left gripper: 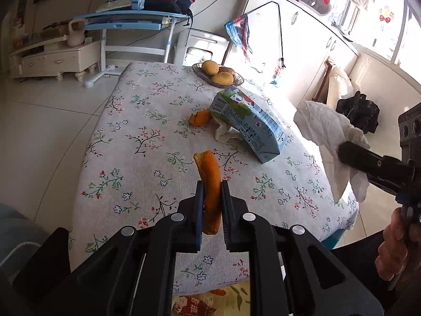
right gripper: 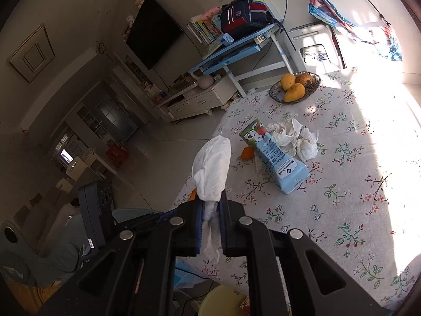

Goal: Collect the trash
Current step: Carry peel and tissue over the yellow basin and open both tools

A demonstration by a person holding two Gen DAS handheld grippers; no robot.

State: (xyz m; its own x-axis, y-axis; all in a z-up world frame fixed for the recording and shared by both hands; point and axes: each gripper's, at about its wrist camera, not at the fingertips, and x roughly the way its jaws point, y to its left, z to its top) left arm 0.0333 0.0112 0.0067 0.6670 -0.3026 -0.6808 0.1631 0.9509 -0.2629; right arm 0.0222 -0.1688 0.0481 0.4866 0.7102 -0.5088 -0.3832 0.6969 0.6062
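Left gripper point(left gripper: 211, 184) is clamped on a curled orange fruit peel point(left gripper: 209, 176), right gripper point(right gripper: 211, 205) on a crumpled white tissue point(right gripper: 211, 163), both lifted for binning; blue milk carton point(left gripper: 252, 121) lies at one o'clock on the floral-clothed table point(left gripper: 131, 131)

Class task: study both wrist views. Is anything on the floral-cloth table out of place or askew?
Yes. A squashed light-blue milk carton lies tipped on its side among crumpled white tissues, with an orange peel scrap beside it, near the wire basket of mangoes.
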